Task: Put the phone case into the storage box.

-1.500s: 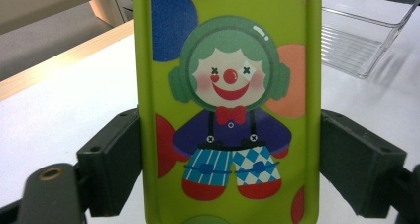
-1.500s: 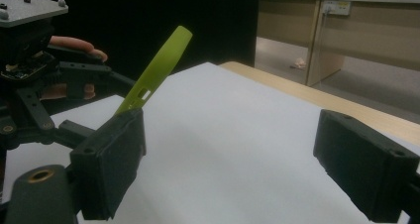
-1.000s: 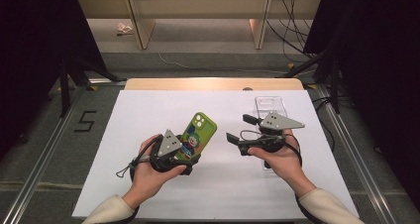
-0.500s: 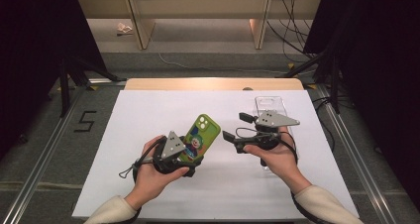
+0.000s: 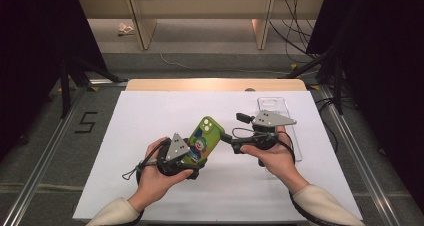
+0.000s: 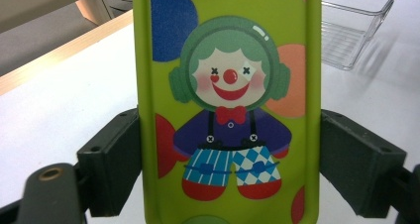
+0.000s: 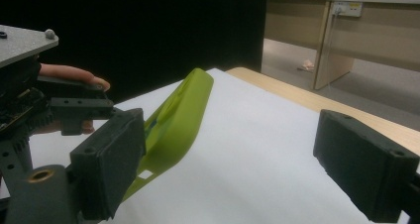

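**Green phone case clamped across its width; second gripper waiting beside it**

White sheeting [image 5: 150, 116] covered the wooden table, with dark floor and pale shelving behind. On that sheet, slightly left of centre, the left gripper [image 5: 192, 156] held a lime-green phone case [image 5: 204, 138] bearing a printed clown figure. In the left gripper view the two black jaws pressed against the case's long side edges, one on each, so the grip spanned its width. The case [image 6: 228, 105] was tilted, its camera end raised toward the far side of the table. Holding it by the edges left both the printed back and the hollow inner face free, which in my judgement suited handing over or fitting.

The right gripper [image 5: 229, 137] stood just beside the case's right edge, its jaws spread with nothing between them. From the right gripper view the case [image 7: 181, 110] appeared edge-on near the left jaw, apart from it, while the opposite jaw stood clear over the sheet. I judged this a ready position for a second grip.

A clear plastic tray [image 5: 280, 117] lay on the sheet behind the right hand [image 5: 272, 158], untouched.
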Action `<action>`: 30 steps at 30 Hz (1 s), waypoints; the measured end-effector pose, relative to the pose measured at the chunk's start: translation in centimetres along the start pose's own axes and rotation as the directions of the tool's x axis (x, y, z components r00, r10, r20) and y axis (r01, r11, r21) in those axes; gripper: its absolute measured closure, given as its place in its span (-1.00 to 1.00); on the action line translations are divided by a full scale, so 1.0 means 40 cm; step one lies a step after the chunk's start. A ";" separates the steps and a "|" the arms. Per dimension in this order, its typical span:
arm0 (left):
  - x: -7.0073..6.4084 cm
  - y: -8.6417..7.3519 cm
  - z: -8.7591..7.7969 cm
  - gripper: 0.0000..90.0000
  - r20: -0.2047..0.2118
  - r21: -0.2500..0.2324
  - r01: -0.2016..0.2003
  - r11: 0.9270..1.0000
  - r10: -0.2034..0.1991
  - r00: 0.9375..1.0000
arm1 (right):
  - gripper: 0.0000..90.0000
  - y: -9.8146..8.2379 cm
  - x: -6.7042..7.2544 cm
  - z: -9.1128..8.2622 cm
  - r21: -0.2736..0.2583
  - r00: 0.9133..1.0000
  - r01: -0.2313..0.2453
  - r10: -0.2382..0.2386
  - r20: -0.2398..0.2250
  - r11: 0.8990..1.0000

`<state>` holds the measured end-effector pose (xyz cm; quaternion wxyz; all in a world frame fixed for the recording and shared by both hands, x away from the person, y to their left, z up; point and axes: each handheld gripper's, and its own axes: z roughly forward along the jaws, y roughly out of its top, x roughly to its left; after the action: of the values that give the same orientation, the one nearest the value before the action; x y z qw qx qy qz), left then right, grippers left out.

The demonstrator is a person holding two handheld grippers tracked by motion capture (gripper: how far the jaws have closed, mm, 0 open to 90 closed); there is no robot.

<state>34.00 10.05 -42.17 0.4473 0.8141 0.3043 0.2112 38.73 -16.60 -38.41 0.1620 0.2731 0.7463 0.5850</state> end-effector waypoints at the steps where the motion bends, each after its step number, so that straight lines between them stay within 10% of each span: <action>1: 0.000 0.000 0.000 -0.64 -0.001 0.002 0.001 1.000 -0.001 1.000 | -0.69 0.000 0.000 0.001 0.000 1.000 0.000 0.000 -0.001 1.000; 30: -0.015 -0.004 0.016 -0.64 0.003 0.017 -0.024 1.000 0.024 1.000 | -0.68 0.014 0.018 0.072 0.022 1.000 -0.011 0.011 -0.023 1.000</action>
<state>33.91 9.33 -42.69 0.4381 0.8218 0.2956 0.2130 39.89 -13.79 -38.57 0.1473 0.2723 0.7531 0.5806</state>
